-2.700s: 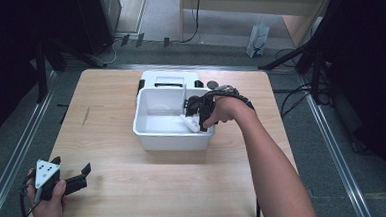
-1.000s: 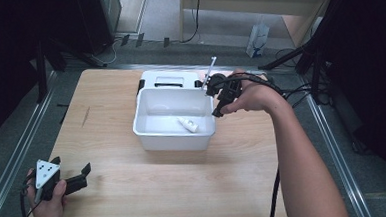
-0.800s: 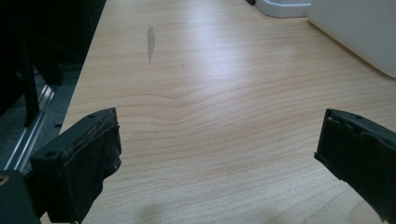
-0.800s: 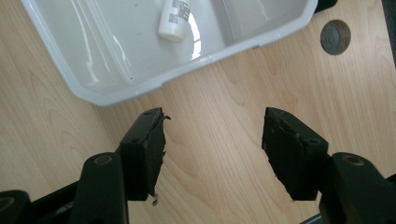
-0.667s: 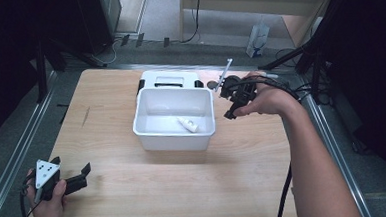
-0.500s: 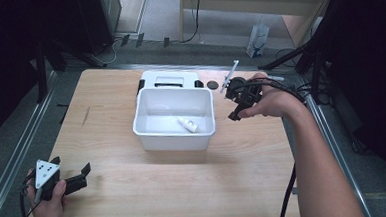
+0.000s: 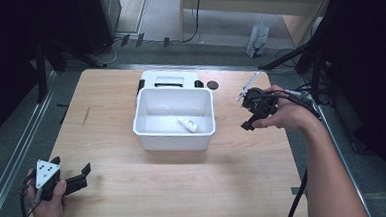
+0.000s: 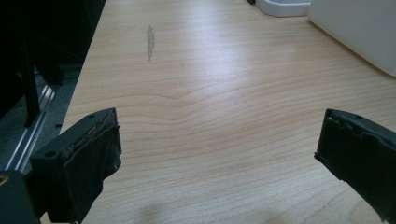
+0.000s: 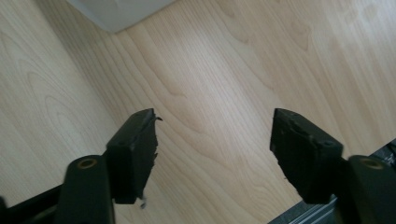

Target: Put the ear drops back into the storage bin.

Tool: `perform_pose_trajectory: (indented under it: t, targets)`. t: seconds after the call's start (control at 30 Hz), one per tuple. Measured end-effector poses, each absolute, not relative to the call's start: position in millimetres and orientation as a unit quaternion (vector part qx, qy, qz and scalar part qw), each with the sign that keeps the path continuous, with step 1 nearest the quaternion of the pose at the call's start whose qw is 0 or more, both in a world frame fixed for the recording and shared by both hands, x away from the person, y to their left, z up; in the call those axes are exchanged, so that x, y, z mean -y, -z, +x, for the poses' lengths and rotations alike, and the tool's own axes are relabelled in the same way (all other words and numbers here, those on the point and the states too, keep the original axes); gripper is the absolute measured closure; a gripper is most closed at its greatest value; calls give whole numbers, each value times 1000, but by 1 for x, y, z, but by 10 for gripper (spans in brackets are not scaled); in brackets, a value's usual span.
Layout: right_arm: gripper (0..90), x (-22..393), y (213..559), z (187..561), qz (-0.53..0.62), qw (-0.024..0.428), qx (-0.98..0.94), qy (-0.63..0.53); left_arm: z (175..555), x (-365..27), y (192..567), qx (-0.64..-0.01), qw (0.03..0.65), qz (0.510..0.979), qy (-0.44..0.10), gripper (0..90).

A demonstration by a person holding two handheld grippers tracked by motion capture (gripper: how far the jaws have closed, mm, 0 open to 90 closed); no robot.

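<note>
Right of the white rectangular plastic tub (image 7: 174, 118), the right gripper (image 7: 250, 116) hovers above the smooth pale wooden table (image 7: 185, 189), its jaws just opened with nothing between them. A small white tube (image 7: 188, 124) lies inside the tub, so the drop looks finished; next comes another pick. Near the table's front-left corner, the left gripper (image 7: 69, 181) rests spread and empty.

Left gripper (image 7: 67, 182): black body, grey three-cornered plate with dark dots on top, black cable trailing behind. Right gripper (image 7: 249, 118): black body, dark cables running along a bare forearm. Jaw pads are showing frayed, worn edges; brass-coloured screws sitting at the jaw bases.
</note>
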State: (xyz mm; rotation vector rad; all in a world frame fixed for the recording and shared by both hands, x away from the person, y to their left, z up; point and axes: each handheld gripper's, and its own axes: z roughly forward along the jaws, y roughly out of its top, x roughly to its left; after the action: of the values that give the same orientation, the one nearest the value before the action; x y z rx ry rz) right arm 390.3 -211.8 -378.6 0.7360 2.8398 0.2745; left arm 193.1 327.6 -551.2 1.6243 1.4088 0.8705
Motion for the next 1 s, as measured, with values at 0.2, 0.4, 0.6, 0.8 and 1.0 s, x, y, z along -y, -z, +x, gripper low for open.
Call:
perform_pose_trajectory:
  t: [0.2,0.4,0.6,0.8,1.0]
  targets:
    - [176,226,393,380,281,122,-948,-88,193,-327,551,-556,399,643,-344,6]
    - [22,240,409,366,306,146,-935,-104,193,-328,551,-557,398,643,-343,6]
    - [0,255,422,353,346,153,-913,-152,193,-328,551,-557,399,642,-344,6]
    - [0,268,437,338,370,184,-894,-175,193,-328,551,-557,398,642,-344,6]
    - [0,287,459,315,406,222,-860,-217,193,-327,551,-557,398,642,-345,6]
